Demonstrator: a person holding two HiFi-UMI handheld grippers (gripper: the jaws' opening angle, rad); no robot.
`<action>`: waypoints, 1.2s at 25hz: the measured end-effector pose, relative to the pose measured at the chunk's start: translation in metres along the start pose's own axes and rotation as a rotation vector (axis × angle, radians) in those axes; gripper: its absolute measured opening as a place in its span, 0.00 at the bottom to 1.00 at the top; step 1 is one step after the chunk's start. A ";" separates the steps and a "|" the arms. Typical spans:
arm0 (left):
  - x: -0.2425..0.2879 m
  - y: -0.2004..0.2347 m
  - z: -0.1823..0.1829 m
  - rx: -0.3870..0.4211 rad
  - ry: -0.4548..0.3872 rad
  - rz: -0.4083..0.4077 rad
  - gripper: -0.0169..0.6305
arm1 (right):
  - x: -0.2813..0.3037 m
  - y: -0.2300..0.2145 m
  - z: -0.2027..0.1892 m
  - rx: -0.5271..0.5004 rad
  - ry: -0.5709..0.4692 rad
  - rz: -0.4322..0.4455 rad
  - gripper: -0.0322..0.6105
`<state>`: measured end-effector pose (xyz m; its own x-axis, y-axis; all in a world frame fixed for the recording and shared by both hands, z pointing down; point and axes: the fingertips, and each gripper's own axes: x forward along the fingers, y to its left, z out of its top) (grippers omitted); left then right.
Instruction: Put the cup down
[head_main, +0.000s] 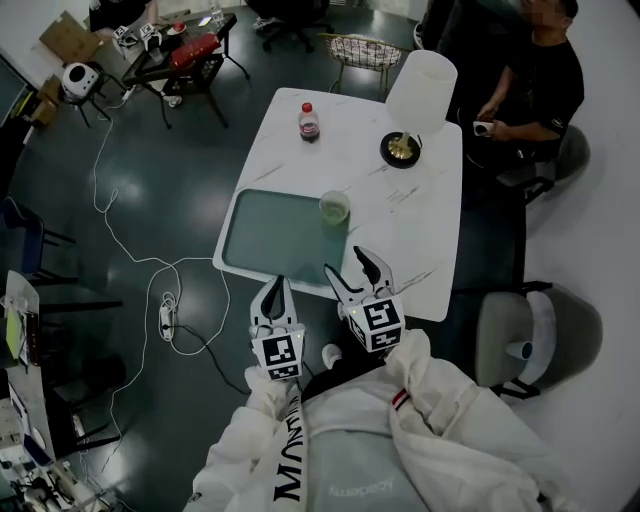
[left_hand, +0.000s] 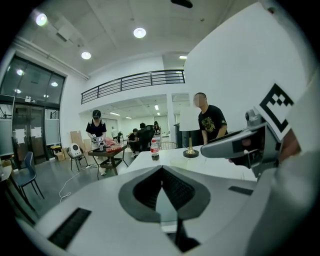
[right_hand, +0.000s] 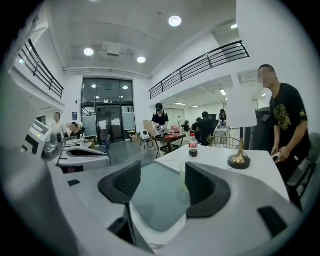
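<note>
A pale green cup (head_main: 335, 207) stands upright on the right edge of the grey-green tray (head_main: 270, 240) on the white table (head_main: 420, 250). Both grippers hover off the table's near edge, apart from the cup. My right gripper (head_main: 350, 265) is open with nothing between its jaws. In the right gripper view the cup (right_hand: 183, 177) shows far ahead, partly hidden by the right jaw, and that gripper (right_hand: 162, 187) stands over the tray (right_hand: 152, 197). My left gripper (head_main: 277, 290) is shut and empty; its tips (left_hand: 161, 172) meet in the left gripper view.
A red-labelled bottle (head_main: 309, 122) and a white-shaded lamp (head_main: 415, 95) stand at the table's far side. A person (head_main: 535, 85) sits at the far right. A padded chair (head_main: 530, 335) is to the right of me. Cables (head_main: 165, 290) lie on the floor on the left.
</note>
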<state>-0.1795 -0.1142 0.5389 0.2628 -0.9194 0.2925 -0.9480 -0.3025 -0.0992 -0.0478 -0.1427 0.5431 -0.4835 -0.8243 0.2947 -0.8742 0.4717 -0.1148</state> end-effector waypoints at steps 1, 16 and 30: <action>-0.007 -0.002 0.003 -0.001 -0.006 -0.004 0.04 | -0.008 0.005 0.004 -0.001 -0.012 -0.001 0.48; -0.092 -0.023 0.056 -0.041 -0.056 -0.078 0.04 | -0.092 0.051 0.058 0.028 -0.102 0.027 0.13; -0.123 -0.045 0.109 -0.036 -0.129 -0.058 0.04 | -0.138 0.058 0.095 0.012 -0.132 0.131 0.06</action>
<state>-0.1498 -0.0148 0.4032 0.3361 -0.9260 0.1721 -0.9357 -0.3491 -0.0508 -0.0365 -0.0315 0.4059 -0.5943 -0.7903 0.1494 -0.8034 0.5746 -0.1560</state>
